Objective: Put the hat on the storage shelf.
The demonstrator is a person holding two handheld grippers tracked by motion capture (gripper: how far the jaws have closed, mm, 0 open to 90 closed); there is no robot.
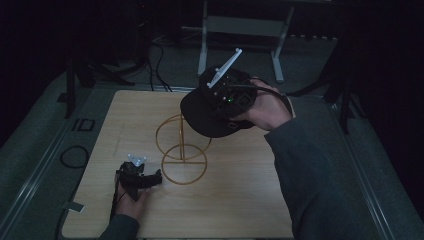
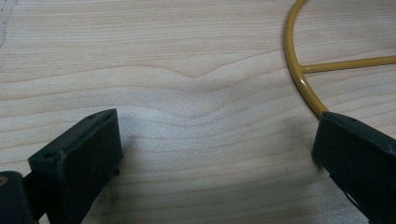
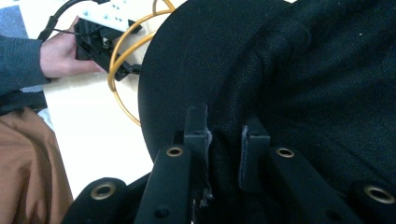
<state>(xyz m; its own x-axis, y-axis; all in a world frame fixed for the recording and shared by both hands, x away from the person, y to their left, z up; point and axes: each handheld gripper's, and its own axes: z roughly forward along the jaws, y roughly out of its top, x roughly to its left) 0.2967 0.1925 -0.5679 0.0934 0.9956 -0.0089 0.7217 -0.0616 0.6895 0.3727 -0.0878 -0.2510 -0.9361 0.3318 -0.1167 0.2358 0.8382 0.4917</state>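
1. Black cap (image 1: pixel 207 115) is hanging in the air above the yellow wire stand (image 1: pixel 182 150), apparently just clear of its upper ring.
2. Right gripper (image 3: pixel 224 135) is pinching the cap's fabric between nearly closed jaws.
3. Left gripper (image 2: pixel 215 154) is resting on the wooden worktop (image 1: pixel 240 190), jaws spread wide and empty beside the stand's base ring.

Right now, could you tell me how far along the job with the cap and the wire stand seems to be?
Done: the right gripper has the black cap pinched and lifted. In hand: the cap is held over the yellow wire stand, while the open left gripper rests by its base. Left: probably setting the cap on the stand's top ring.
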